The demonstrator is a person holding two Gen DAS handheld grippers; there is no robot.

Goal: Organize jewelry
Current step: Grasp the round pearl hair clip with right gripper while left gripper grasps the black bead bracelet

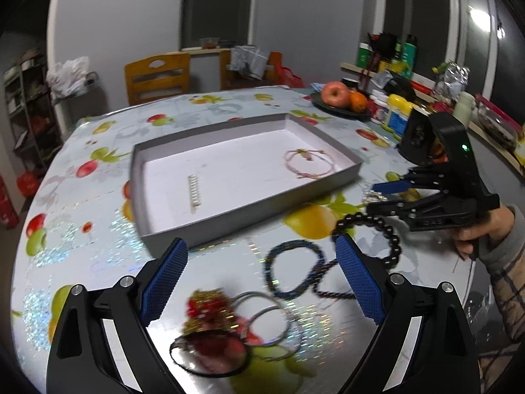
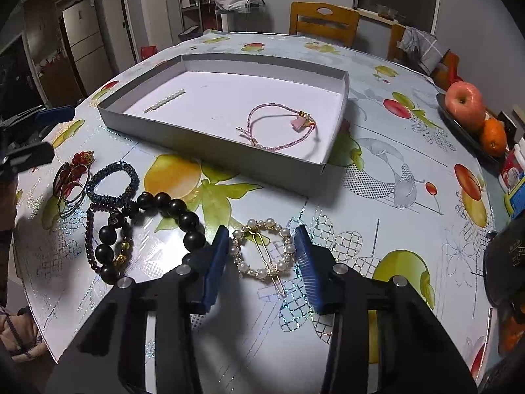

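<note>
Blurred red-gold ornament [image 1: 210, 308], silver rings [image 1: 269, 325] overlapping.

Jewelry count: two pieces in the tray, six on the table

One grey tray [image 2: 210, 151] held one pearl bar clip [image 2: 165, 100] and one pink cord bracelet [image 2: 279, 128]. On the table [image 2: 377, 197] lay one pearl ring hair clip [image 2: 262, 249], one black bead bracelet [image 2: 157, 226], one dark blue beaded bracelet [image 2: 113, 182], one purple bead strand [image 2: 90, 236], one cluster of thin wire bangles [image 2: 70, 187] and one red-and-gold ornament [image 2: 80, 157]. Two fruits were on one dark plate [image 2: 459, 124]. Two wooden chairs [image 2: 323, 23] stood behind.
</note>
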